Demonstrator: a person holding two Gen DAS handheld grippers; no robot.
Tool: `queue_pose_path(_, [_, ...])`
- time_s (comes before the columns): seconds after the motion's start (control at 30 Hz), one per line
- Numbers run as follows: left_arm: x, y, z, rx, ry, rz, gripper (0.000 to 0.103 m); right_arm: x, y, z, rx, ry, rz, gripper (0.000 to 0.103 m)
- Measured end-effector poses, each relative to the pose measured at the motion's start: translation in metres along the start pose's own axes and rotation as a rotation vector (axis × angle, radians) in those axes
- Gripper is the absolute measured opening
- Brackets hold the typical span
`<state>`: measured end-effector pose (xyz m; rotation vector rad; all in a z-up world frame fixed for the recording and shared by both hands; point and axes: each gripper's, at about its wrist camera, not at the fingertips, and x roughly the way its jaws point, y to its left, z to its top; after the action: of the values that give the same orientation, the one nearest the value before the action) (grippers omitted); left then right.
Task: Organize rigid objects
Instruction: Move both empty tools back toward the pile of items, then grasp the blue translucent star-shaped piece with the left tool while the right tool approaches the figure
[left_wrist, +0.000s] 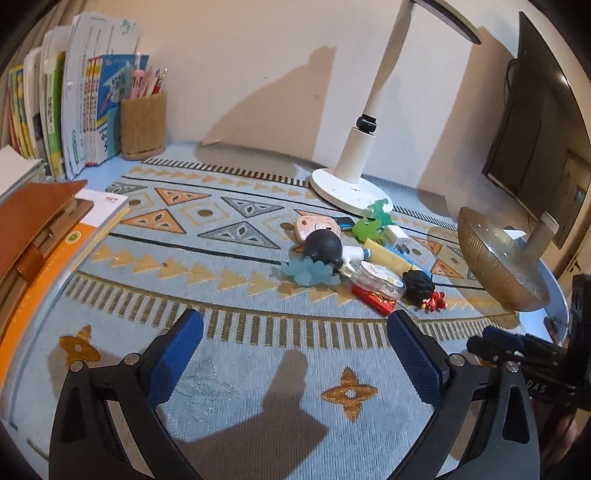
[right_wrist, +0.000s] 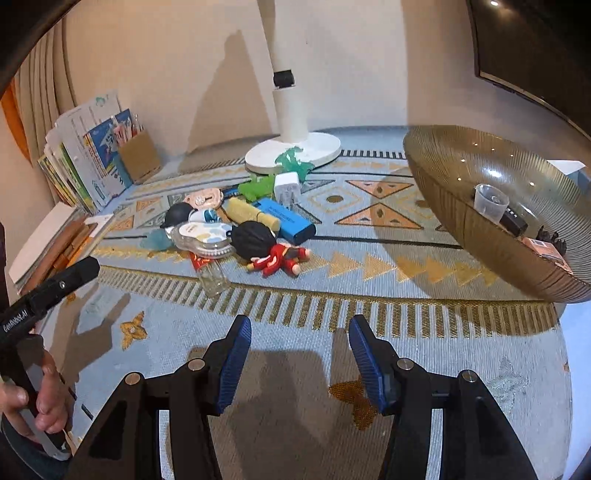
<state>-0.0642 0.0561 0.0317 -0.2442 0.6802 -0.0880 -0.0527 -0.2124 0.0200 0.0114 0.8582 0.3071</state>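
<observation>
Patterned mat (right_wrist: 424, 295); blue box (right_wrist: 288, 221) diagonal

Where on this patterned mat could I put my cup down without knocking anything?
Bare mat lies in front of both open grippers, and between the toy pile and the ribbed amber glass bowl. It is crowded around the red-suited doll figure and the white lamp base, and the orange books fill the left edge.

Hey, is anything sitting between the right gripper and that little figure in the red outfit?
Nothing visible does. The right gripper is open over bare mat, and the red-clothed figure lies at the near edge of the toy pile, facing it. The small glass bottle lies off to the left, outside the straight path.
</observation>
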Motion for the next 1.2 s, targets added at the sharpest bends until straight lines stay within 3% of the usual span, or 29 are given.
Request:
queue_pose_path(0.17, [-0.001,0.006,0.000,-0.029,0.005,-0.007,0.100,-0.005,0.003,-0.002,-0.017,-0.020,0.005,0.054])
queue_pose_path(0.37, [-0.002,0.007,-0.001,-0.033,0.002,-0.006,0.100,-0.007,-0.013,0.000,0.061,-0.026,0.059,0.054])
queue_pose_path(0.7, [0.004,-0.008,0.000,0.050,0.039,0.026,0.099,-0.003,-0.010,0.002,0.055,0.007,0.070,0.054])
queue_pose_path(0.77, [0.011,-0.007,0.006,0.076,0.089,-0.010,0.099,0.004,-0.006,0.003,0.027,0.064,0.110,0.054])
queue_pose_path(0.83, [0.018,-0.009,0.014,0.146,0.126,0.009,0.096,0.012,0.004,0.010,-0.052,0.138,0.121,0.054])
queue_pose_path(0.9, [0.030,-0.013,0.027,0.245,0.169,0.022,0.092,0.013,0.016,0.020,-0.140,0.152,0.065,0.054])
queue_pose_path(1.0, [0.049,-0.014,0.039,0.323,0.210,-0.014,0.091,0.022,0.028,0.043,-0.236,0.146,0.054,0.054])
queue_pose_path(1.2, [0.096,-0.010,0.045,0.388,0.319,-0.014,0.091,0.064,0.023,0.061,-0.261,0.196,0.054,0.054])
